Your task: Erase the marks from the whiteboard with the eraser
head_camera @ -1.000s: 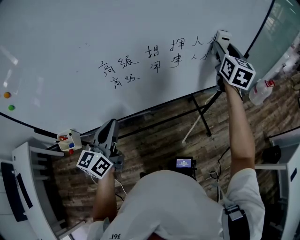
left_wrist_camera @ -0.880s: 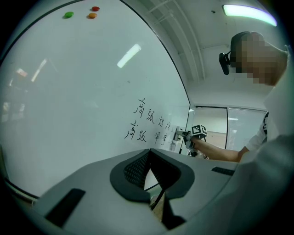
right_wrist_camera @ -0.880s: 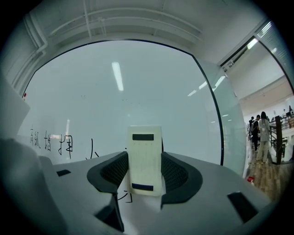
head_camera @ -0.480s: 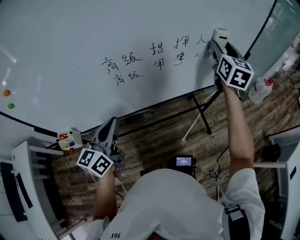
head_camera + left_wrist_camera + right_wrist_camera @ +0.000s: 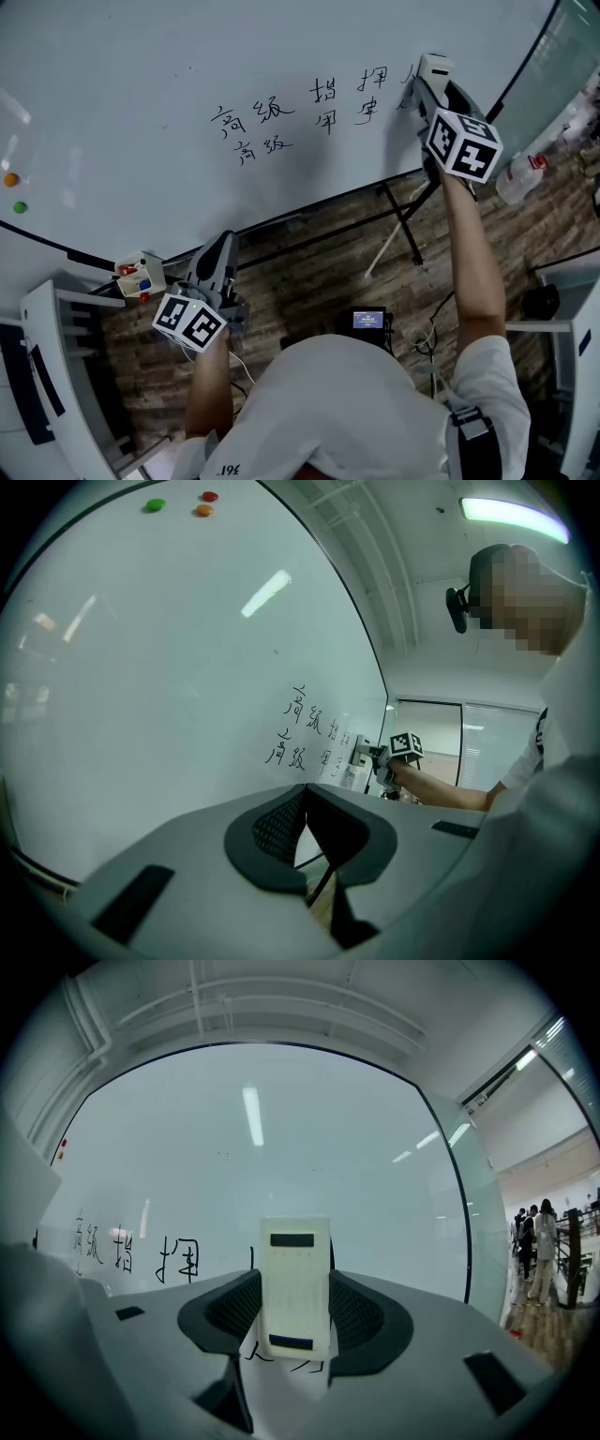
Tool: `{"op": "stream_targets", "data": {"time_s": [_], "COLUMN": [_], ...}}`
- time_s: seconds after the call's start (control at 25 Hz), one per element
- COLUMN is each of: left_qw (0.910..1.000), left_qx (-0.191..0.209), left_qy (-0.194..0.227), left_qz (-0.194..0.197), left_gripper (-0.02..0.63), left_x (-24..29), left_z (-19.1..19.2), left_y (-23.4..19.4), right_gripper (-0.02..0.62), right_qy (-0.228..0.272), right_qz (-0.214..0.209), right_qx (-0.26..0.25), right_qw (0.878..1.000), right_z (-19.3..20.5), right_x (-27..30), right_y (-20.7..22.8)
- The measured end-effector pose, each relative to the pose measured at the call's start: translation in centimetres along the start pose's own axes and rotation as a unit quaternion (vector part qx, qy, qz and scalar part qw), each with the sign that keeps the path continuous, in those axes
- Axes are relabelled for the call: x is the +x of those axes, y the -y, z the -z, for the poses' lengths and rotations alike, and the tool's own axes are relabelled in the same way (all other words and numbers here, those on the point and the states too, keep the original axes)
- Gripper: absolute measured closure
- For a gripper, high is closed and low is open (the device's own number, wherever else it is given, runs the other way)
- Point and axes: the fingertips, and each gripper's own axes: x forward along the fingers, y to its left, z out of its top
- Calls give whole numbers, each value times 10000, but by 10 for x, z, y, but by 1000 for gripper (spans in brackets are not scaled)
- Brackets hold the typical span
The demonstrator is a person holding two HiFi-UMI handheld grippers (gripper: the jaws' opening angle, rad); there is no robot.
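Nearest, the person's left arm is held low, and the left hand-held gripper (image 5: 221, 247) sits just in front of the whiteboard's lower rim. Its jaws are pressed together with nothing between them. Just to its left, by that rim, is a small box (image 5: 139, 278) with red and blue pieces in it.

Farther out, the right arm reaches up to the board. There the right hand-held gripper (image 5: 427, 82) is clamped on a white whiteboard eraser (image 5: 435, 67), one jaw on each of its long sides. The eraser lies against the whiteboard (image 5: 141, 84) at the right end of two rows of black handwritten marks (image 5: 300, 111). It covers the last characters, and a few strokes peek out beneath it.

Far off at the board's left edge sit an orange magnet (image 5: 10, 179) and a green magnet (image 5: 19, 207).
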Motion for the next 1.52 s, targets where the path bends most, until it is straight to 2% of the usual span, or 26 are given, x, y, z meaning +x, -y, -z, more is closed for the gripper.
{"op": "stream_targets", "data": {"time_s": [1.52], "left_qw": [9999], "left_qx": [-89], "left_qy": [87], "left_qz": [82], "left_gripper": [600], "left_x": [-34], "left_z": [-11], "left_y": [-36], "right_gripper": [350], "right_qy": [63], "right_qz": [-431], "right_qx": [-238], "right_qw": [9988], "right_z": [-7], "right_x": [-16], "right_y": [-124]}}
